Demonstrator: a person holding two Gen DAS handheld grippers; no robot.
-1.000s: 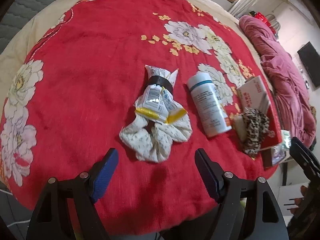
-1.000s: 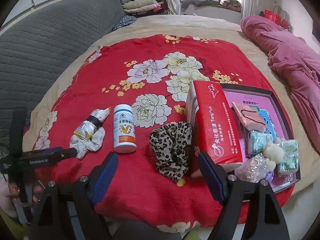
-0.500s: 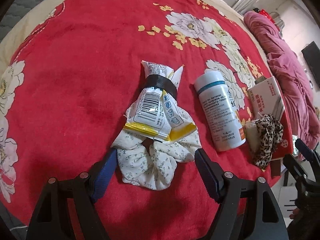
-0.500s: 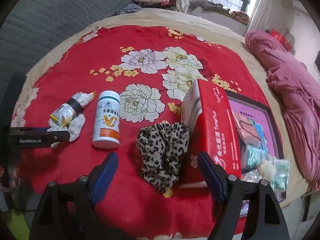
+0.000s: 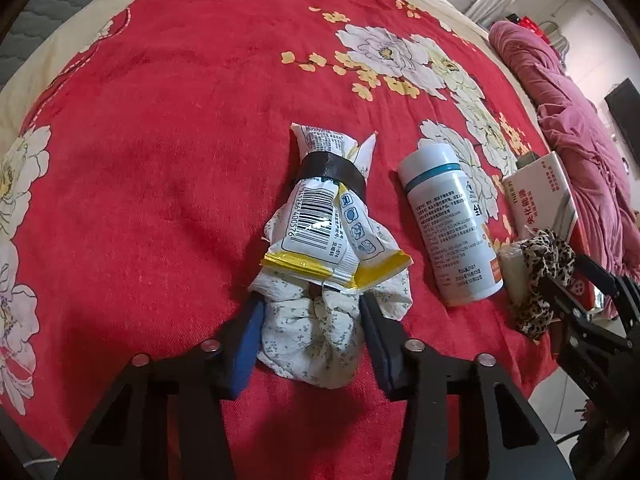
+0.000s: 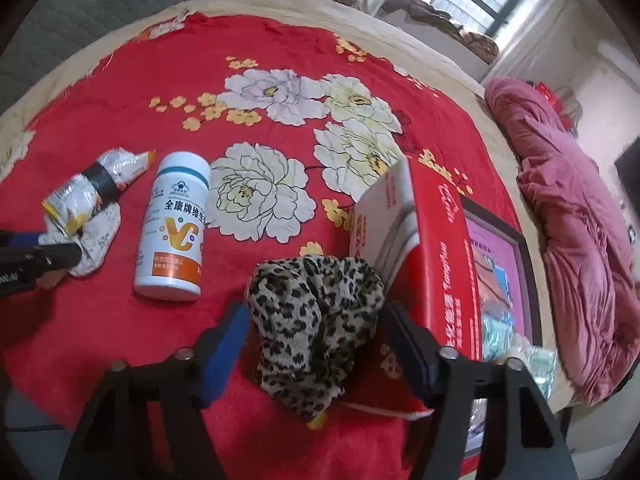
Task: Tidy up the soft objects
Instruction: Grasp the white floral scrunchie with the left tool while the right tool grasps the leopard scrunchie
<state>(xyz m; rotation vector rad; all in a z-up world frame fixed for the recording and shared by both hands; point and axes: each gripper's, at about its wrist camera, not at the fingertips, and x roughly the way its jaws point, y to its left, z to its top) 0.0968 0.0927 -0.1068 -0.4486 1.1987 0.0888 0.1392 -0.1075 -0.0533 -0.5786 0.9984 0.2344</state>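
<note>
- Left gripper (image 5: 312, 330): jaws just closing, blue pads squeezing the white floral scrunchie (image 5: 320, 332) lying on the red blanket (image 5: 160, 160), snack packets (image 5: 332, 236) overlapping its far edge.
- Right gripper (image 6: 320, 344): jaws just closing around the leopard scrunchie (image 6: 316, 312) beside the red box (image 6: 436, 248); pad contact unclear.

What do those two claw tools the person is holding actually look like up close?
Both match. The left gripper and the right gripper each have a black, angular plastic frame with triangular cut-outs, round silver bolt heads on top, and two fingers faced with blue pads. Seen side-on, the left one carries small white lettering.
</note>
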